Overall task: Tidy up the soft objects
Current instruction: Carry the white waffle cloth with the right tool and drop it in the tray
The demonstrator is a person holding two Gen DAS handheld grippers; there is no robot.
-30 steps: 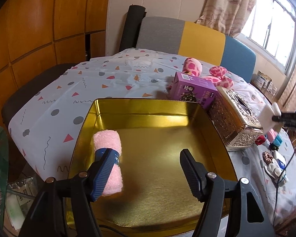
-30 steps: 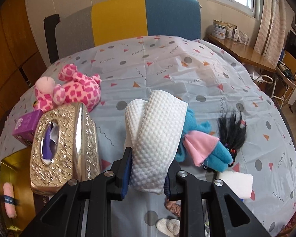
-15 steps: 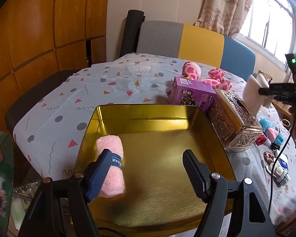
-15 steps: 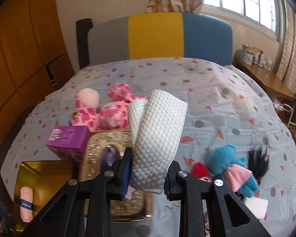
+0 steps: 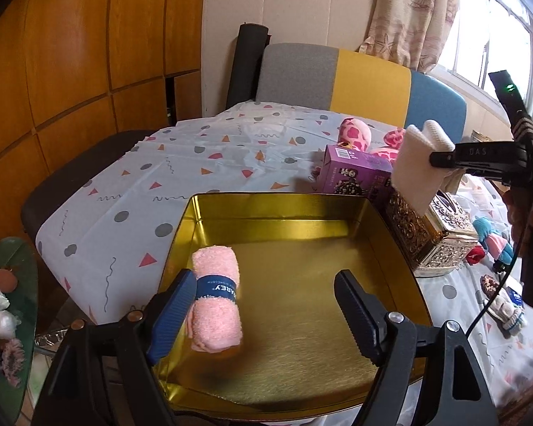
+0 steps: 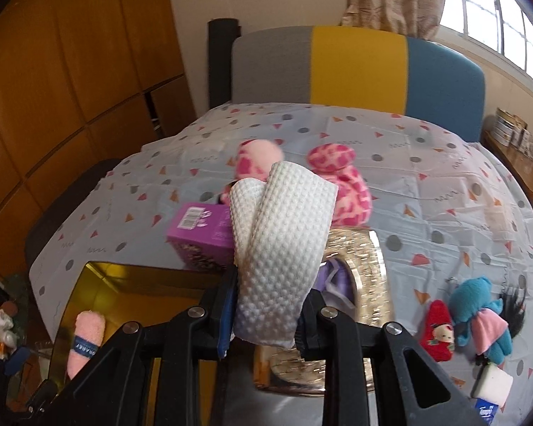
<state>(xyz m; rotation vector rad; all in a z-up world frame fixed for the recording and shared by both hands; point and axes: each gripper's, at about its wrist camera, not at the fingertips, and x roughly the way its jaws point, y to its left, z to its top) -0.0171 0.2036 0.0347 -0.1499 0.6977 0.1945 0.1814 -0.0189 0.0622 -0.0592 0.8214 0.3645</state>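
A pink rolled towel point(image 5: 216, 298) lies in the gold tray point(image 5: 302, 206), on its left side. The left gripper point(image 5: 263, 310) hangs over it; its jaws have just been opening and do not squeeze it. The right gripper point(image 6: 264, 310) pinches a folded white cloth point(image 6: 284, 245) above the shiny tissue box point(image 6: 369, 269).

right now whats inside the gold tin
One rolled pink towel with a blue band lies on the floor of the gold tin; the rest of the floor in view is bare. The near corners are hidden behind the left tongs.
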